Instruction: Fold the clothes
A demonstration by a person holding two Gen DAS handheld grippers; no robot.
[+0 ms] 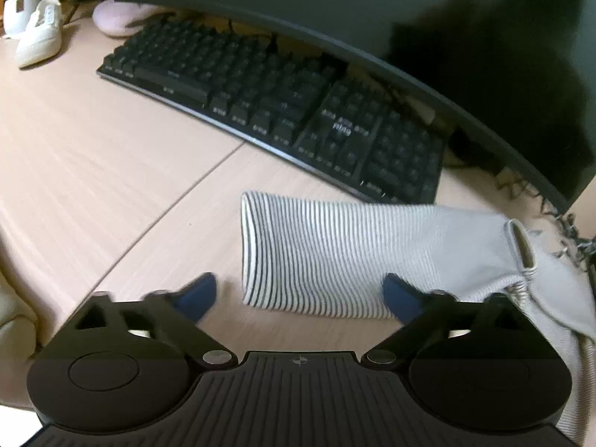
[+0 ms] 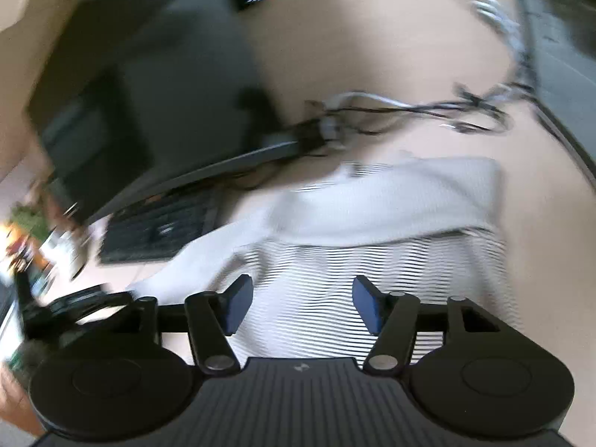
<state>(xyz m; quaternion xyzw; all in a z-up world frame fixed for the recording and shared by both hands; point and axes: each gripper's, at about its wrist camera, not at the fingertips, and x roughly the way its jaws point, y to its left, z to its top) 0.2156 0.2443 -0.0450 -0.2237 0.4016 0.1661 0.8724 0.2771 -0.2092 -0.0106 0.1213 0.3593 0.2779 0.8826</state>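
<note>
A light grey garment with a black-and-white striped sleeve (image 1: 309, 253) lies flat on the pale wooden desk (image 1: 93, 156). My left gripper (image 1: 298, 294) hovers over the sleeve's cuff end, jaws wide apart, blue pads clear of the cloth. In the blurred right wrist view the same garment (image 2: 372, 223) spreads out, a plain grey part folded over its striped body. My right gripper (image 2: 301, 303) stands open above the striped part, with nothing pinched between its blue pads.
A black keyboard (image 1: 275, 104) lies just behind the sleeve, under a dark monitor (image 1: 372, 18). A white shoe (image 1: 39, 31) and a pink object (image 1: 115, 18) sit at far left. Tangled cables (image 2: 409, 111) run behind the garment. A person's hand (image 2: 15, 391) shows at lower left.
</note>
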